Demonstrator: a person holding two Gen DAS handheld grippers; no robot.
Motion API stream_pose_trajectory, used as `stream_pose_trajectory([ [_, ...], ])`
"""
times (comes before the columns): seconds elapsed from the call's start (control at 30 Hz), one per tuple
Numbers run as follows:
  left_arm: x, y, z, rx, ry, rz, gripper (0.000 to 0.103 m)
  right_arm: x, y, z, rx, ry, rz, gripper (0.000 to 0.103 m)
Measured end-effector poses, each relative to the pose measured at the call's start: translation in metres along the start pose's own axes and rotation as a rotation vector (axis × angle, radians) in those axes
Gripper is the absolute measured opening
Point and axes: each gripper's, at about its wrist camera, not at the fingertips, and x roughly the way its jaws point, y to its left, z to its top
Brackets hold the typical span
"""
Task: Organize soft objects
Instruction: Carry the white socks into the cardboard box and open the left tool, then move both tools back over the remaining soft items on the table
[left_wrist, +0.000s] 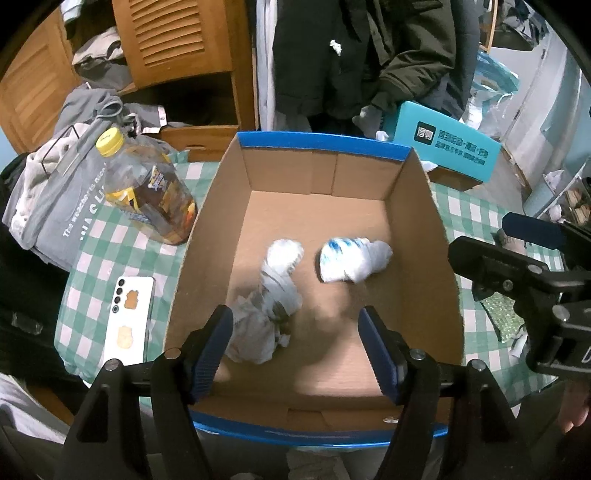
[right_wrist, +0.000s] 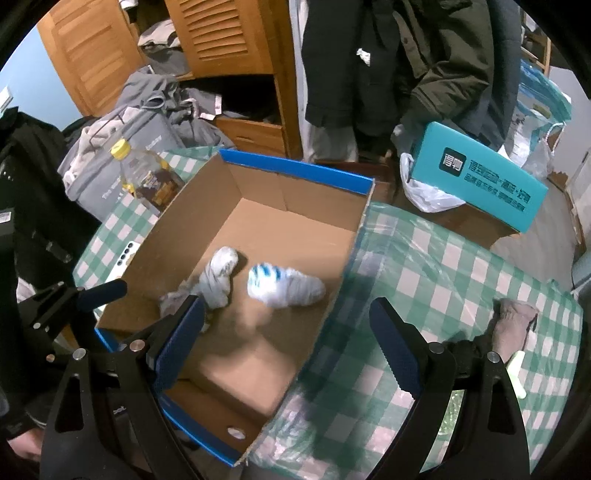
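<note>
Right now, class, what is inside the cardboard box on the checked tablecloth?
Inside the cardboard box lie two soft bundles: a grey sock bundle and a white-and-blue sock bundle, lying apart. The near inner corner is hidden behind a tool finger.

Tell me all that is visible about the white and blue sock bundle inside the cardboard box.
The white and blue sock bundle is soft knit fabric, rolled into a lumpy oblong. One end carries blue streaks; the other end is plain pale grey-white. It lies on its side on the brown floor of the cardboard box, clear of the walls. A grey sock bundle lies beside it, not touching. No fingers touch it. Its outline is slightly blurred.
</note>
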Motion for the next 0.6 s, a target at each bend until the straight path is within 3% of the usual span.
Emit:
stream_pose_trajectory([
  [0.6,-0.004,-0.054,0.005,0.092,-0.008,-0.027,0.078,-0.024,-0.055,-0.028,0.086,-0.009,-0.064,0.091],
])
